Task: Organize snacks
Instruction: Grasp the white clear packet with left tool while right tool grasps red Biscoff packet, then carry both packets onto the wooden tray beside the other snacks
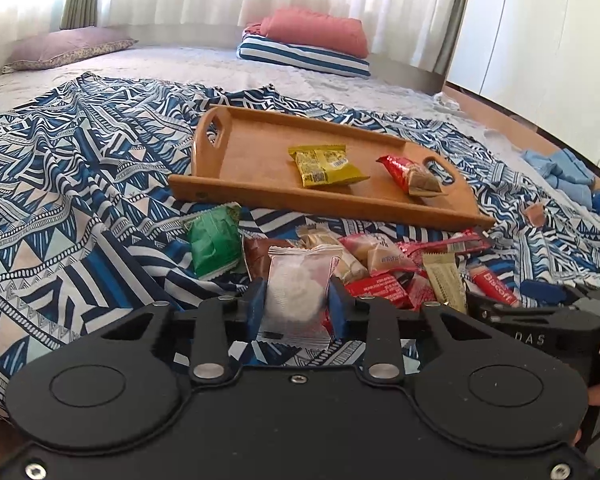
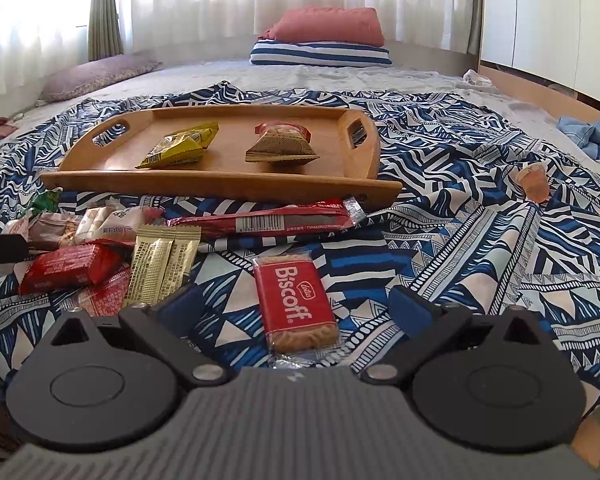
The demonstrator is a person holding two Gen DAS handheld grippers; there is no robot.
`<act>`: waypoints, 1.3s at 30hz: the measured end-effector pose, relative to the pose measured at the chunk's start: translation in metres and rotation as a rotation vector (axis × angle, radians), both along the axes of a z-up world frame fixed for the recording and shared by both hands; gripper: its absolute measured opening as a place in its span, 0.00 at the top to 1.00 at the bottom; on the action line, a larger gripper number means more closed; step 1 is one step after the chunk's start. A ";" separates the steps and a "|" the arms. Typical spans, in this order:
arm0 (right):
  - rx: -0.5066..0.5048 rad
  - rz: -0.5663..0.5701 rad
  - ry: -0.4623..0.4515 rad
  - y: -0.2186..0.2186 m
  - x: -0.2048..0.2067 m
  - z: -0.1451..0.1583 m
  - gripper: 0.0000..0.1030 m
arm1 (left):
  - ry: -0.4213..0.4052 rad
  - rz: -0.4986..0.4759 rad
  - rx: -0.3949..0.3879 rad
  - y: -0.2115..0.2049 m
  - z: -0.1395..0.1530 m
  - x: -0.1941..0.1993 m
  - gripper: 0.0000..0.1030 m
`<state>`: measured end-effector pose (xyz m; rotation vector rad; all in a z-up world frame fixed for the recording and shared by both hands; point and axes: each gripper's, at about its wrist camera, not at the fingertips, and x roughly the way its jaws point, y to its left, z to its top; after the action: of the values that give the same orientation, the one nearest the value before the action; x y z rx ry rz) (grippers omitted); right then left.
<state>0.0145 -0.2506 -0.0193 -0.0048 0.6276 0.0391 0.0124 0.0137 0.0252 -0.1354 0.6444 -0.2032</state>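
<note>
We saw left gripper (image 1: 296, 300) pinching clear white snack packet (image 1: 298, 292), near side of tray (image 1: 260, 196). Right gripper (image 2: 300, 312) gaped wide, empty; Biscoff packet (image 2: 298, 304) lay between fingers.

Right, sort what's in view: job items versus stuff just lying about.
Job:
- wooden tray
- yellow packet
- clear packet in left gripper
- Biscoff between open right gripper
- snack pile

Lying about:
- red pillow
- striped pillow
- blue cloth

Red pillow (image 2: 332, 24) atop striped pillow (image 2: 320, 56); patterned sheet (image 2: 480, 208); blue clothes (image 1: 560, 172).
</note>
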 end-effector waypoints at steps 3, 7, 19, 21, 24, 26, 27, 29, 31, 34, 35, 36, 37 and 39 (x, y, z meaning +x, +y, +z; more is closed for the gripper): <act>0.003 0.018 -0.006 0.000 -0.002 0.002 0.02 | -0.006 0.008 -0.006 0.003 0.005 0.001 0.70; 0.032 0.027 -0.004 -0.001 -0.001 0.006 0.10 | -0.008 0.014 -0.012 0.004 0.008 0.002 0.70; 0.076 0.052 0.029 0.004 0.002 0.018 0.63 | -0.005 0.003 -0.032 0.002 0.015 0.008 0.70; 0.078 0.053 0.023 0.005 0.002 0.021 0.63 | -0.010 0.005 -0.022 0.002 0.018 0.011 0.70; 0.076 0.051 0.009 0.006 0.002 0.029 0.63 | -0.022 0.005 -0.009 0.001 0.025 0.016 0.70; 0.080 0.048 -0.003 0.006 0.002 0.036 0.63 | -0.026 0.010 -0.006 0.001 0.029 0.022 0.70; 0.082 0.047 -0.011 0.006 0.003 0.040 0.63 | -0.027 0.012 -0.006 0.002 0.032 0.025 0.70; 0.083 0.047 -0.029 0.005 0.005 0.048 0.63 | -0.026 0.020 -0.009 0.003 0.036 0.033 0.70; 0.076 0.043 -0.051 0.005 0.009 0.056 0.63 | -0.023 0.025 -0.008 0.005 0.040 0.041 0.70; 0.067 0.038 -0.076 0.002 0.019 0.067 0.63 | -0.021 0.032 -0.014 0.007 0.048 0.056 0.70; 0.066 0.035 -0.082 0.001 0.024 0.070 0.63 | -0.018 0.033 -0.014 0.008 0.050 0.062 0.70; 0.064 0.030 -0.088 0.000 0.030 0.073 0.63 | -0.017 0.032 -0.014 0.008 0.053 0.068 0.70; 0.062 0.024 -0.092 -0.002 0.035 0.076 0.63 | -0.016 0.030 -0.015 0.008 0.056 0.074 0.70; 0.068 0.011 -0.096 -0.006 0.049 0.082 0.63 | -0.005 0.032 -0.016 0.009 0.061 0.087 0.70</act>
<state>0.0633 -0.2563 0.0630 0.0555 0.5303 0.0704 0.0992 0.0227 0.0861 -0.1604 0.6350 -0.1781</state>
